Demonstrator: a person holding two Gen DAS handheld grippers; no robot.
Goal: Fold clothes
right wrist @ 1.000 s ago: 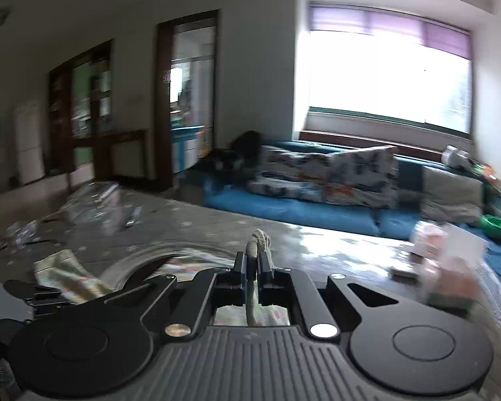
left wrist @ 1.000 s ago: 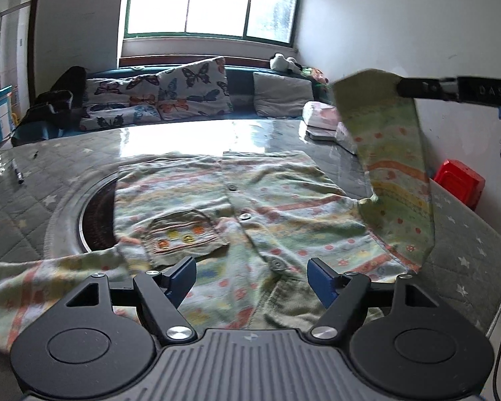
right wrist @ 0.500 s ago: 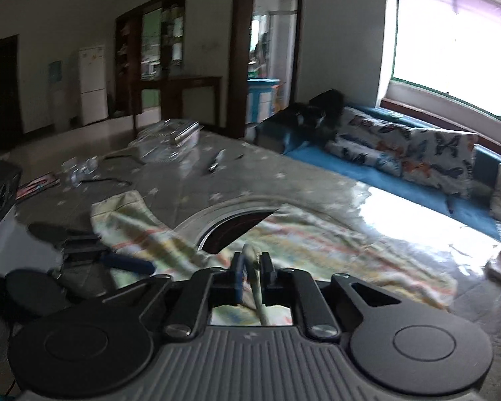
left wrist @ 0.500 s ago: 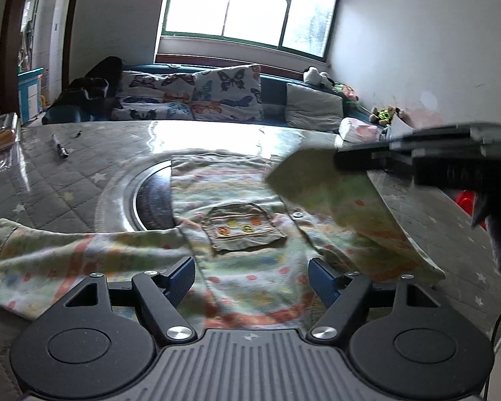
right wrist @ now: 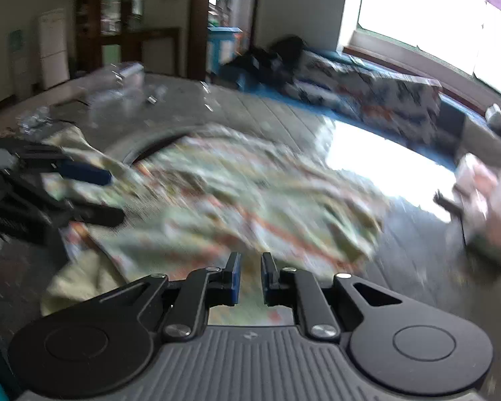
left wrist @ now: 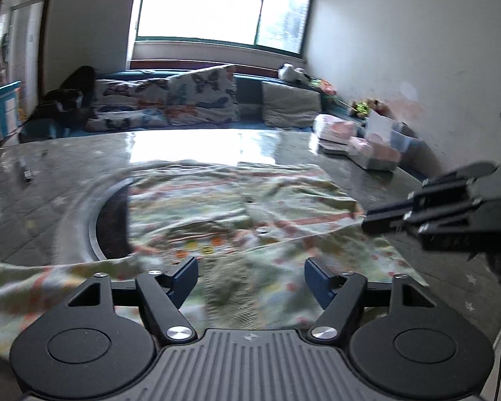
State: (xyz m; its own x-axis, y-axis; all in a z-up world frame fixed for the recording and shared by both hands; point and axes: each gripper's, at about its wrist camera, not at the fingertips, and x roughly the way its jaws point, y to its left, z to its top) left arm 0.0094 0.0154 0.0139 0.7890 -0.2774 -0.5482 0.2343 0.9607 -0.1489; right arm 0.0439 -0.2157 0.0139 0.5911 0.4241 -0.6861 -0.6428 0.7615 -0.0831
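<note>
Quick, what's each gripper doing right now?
Left gripper: open above the shirt, fingers just been closing, holding nothing.
Right gripper: barely open, just opened, holding nothing.

Window glare, motion blur

Right tongs stand slightly parted over the patterned shirt, nothing visibly gripped; left tongs at nine o'clock; grey counter beneath.

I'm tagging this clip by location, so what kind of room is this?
Most likely a home living room. A sofa with butterfly-print cushions sits under a big window, a white fridge stands through a doorway, and a patterned shirt lies spread on a quilted table.
</note>
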